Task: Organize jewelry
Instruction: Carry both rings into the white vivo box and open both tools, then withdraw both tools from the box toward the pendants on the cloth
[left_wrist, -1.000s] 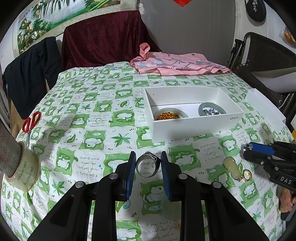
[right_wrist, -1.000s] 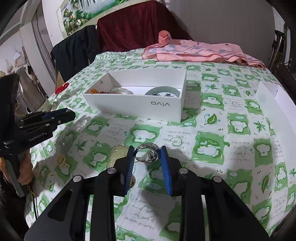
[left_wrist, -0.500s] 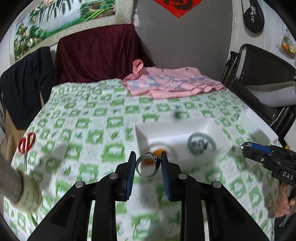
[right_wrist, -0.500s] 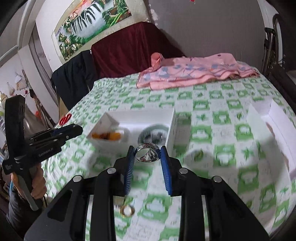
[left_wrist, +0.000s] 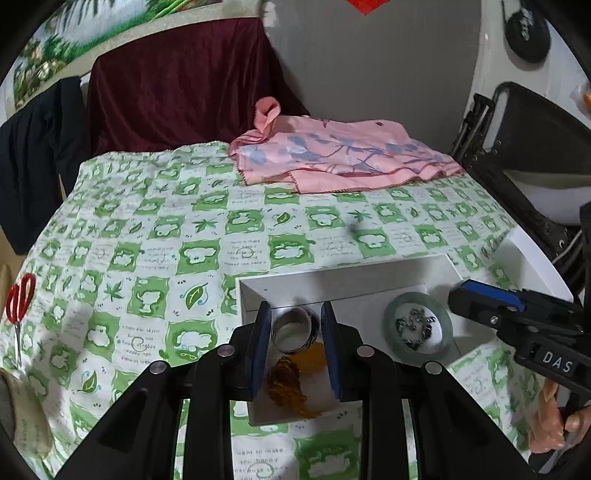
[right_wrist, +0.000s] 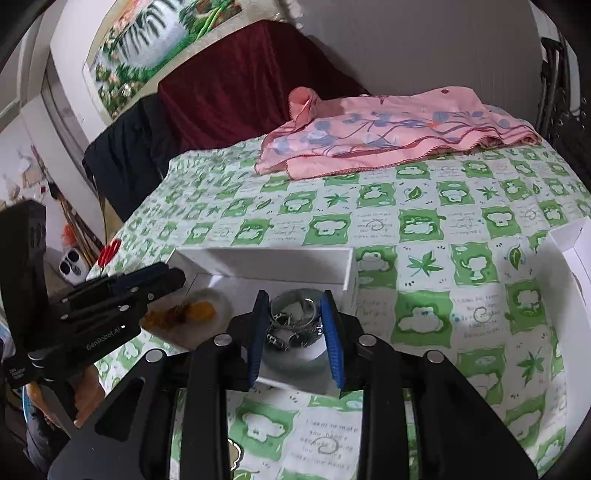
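Note:
My left gripper (left_wrist: 294, 332) is shut on a silver ring (left_wrist: 294, 325) and holds it over the left part of the white box (left_wrist: 332, 280), above a dish of amber jewelry (left_wrist: 291, 384). My right gripper (right_wrist: 295, 325) is shut on another silver ring (right_wrist: 293, 314) above the grey-green dish of silver pieces (right_wrist: 295, 354) in the same box (right_wrist: 273, 258). That dish also shows in the left wrist view (left_wrist: 417, 328), with the right gripper beside it (left_wrist: 517, 317). The left gripper appears at the left of the right wrist view (right_wrist: 110, 295).
Red scissors (left_wrist: 18, 302) lie at the table's left edge. A pink cloth (left_wrist: 340, 151) lies at the back. A white box lid (right_wrist: 576, 266) sits at the right. A tape roll (left_wrist: 22, 417) is at the near left. A green patterned tablecloth (left_wrist: 184, 236) covers the table.
Both grippers, each holding its ring, have lifted off the tablecloth and moved forward over the white box, the left over the amber dish, the right over the silver dish.

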